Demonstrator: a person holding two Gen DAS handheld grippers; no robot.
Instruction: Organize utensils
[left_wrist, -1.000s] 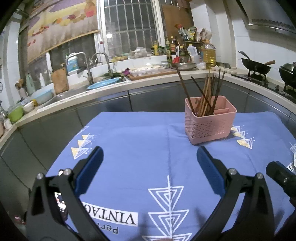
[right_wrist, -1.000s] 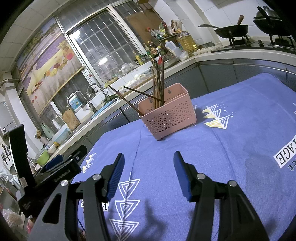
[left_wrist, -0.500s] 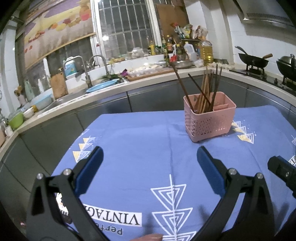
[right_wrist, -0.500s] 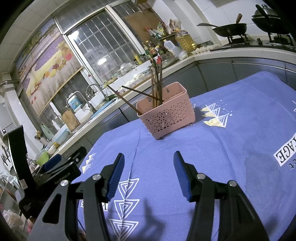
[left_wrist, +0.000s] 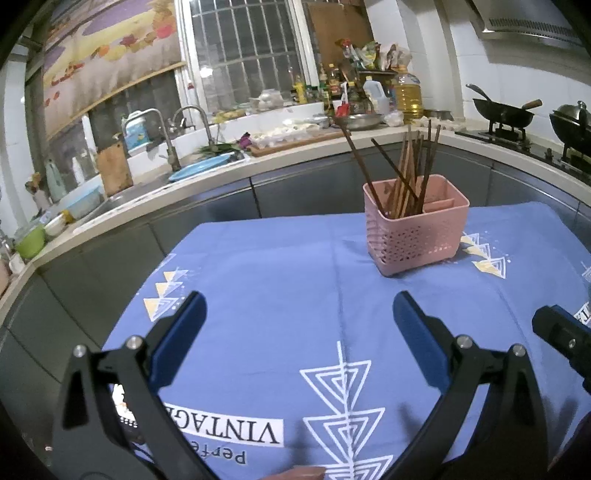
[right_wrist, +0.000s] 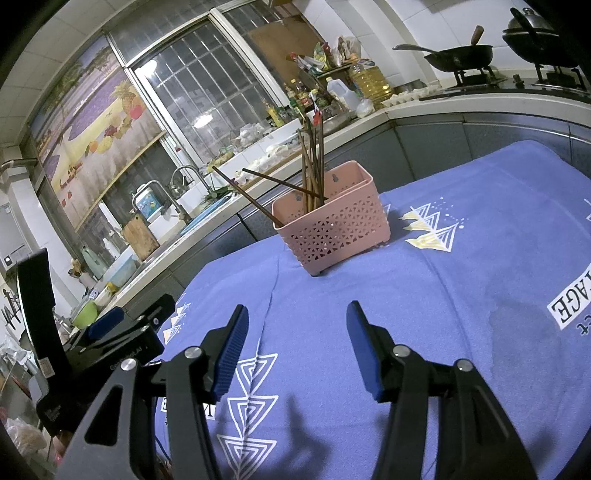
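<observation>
Both hand-held grippers spread, empty: left hand-held gripper & right hand-held gripper, lower frame. Pink basket w/ chopsticks upper right, on blue-clothed tabletop.

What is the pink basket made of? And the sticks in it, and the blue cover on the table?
The basket looks like matte pink plastic: thin molded walls full of small holes. The chopsticks seem to be wood or bamboo, brown and dull, though that is hard to tell. The tablecloth looks like soft printed fabric, with fold creases.
</observation>
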